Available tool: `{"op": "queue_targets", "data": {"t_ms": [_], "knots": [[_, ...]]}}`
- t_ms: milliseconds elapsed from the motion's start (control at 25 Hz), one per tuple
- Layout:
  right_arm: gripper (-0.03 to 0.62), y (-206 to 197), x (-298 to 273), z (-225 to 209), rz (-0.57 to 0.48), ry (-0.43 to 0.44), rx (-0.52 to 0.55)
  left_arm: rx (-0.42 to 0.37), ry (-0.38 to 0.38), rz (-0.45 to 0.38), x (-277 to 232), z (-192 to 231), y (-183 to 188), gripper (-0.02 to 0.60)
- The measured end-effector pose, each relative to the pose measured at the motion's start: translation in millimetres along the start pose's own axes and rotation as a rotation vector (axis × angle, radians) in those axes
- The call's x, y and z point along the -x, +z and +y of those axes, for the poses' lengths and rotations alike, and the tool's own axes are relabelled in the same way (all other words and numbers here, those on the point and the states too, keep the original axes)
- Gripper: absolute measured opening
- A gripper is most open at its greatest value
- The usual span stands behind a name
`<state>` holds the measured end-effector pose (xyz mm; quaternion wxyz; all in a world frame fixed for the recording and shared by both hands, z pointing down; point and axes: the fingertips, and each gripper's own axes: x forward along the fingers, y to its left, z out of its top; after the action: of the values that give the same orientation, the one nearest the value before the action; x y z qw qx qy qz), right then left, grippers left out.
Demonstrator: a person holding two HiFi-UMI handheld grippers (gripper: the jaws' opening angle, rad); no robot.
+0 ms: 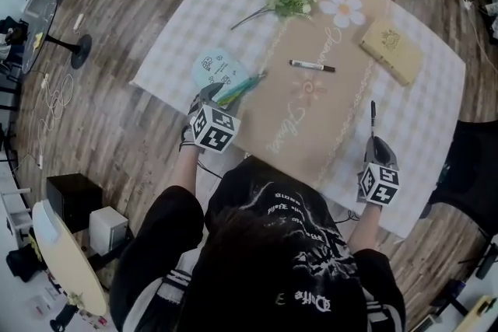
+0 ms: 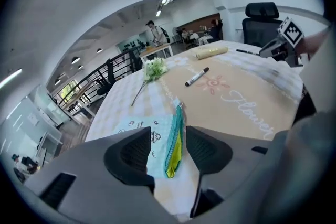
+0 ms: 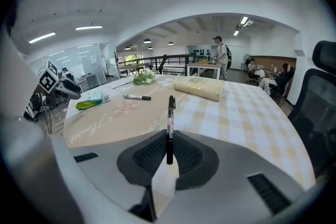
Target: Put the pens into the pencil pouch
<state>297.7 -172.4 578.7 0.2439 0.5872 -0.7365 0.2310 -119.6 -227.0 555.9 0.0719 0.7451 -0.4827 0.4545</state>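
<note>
Plainly early: on the bench (image 1: 436,89), the pencil pouch (image 2: 175,144) lies near its left edge with no pen showing inside. The left gripper (image 2: 169,153) holds its fingers apart around the open zip edge, not pressing. The right gripper (image 3: 168,157) has its fingers clamped on a black pen (image 3: 170,113); a marker (image 1: 312,65) waits mid-bench.

**A:** In the head view, do the left gripper's (image 1: 208,96) jaws show?

**B:** No. Its marker cube (image 1: 214,128) covers them, and the gripper hides the near end of the pencil pouch (image 1: 214,68), left of centre.

**A:** And the pen (image 1: 372,117) at lower right?

**B:** Its lower end disappears into the right gripper (image 1: 375,141). The print on the book (image 1: 391,50), upper right, is too small to read.
</note>
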Motion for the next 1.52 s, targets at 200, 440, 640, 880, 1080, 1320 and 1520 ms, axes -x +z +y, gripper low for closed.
{"op": "queue_targets", "data": {"t_ms": [200,440,640,880,1080,1320,1520], "knots": [[0.046,-1,4,31,0.008,0.037,0.007,-0.082,-0.070,0.074,-12,3,-25,0.207],[0.046,-2,5,80,0.018,0.084,0.062,-0.173,-0.135,0.131,-26,6,-41,0.156],[0.046,-1,8,108,0.014,0.116,0.083,-0.103,-0.143,0.087,-26,14,-42,0.058],[0.046,1,11,124,0.010,0.115,0.105,-0.022,-0.187,0.055,-23,17,-46,0.034],[0.046,12,15,141,-0.004,0.131,0.136,0.042,-0.194,0.006,-15,25,-43,0.031],[0.046,23,17,166,-0.013,0.167,0.192,0.187,-0.190,-0.097,6,38,-25,0.029],[0.046,33,15,186,-0.025,0.201,0.239,0.298,-0.184,-0.191,26,45,-5,0.029]]}}
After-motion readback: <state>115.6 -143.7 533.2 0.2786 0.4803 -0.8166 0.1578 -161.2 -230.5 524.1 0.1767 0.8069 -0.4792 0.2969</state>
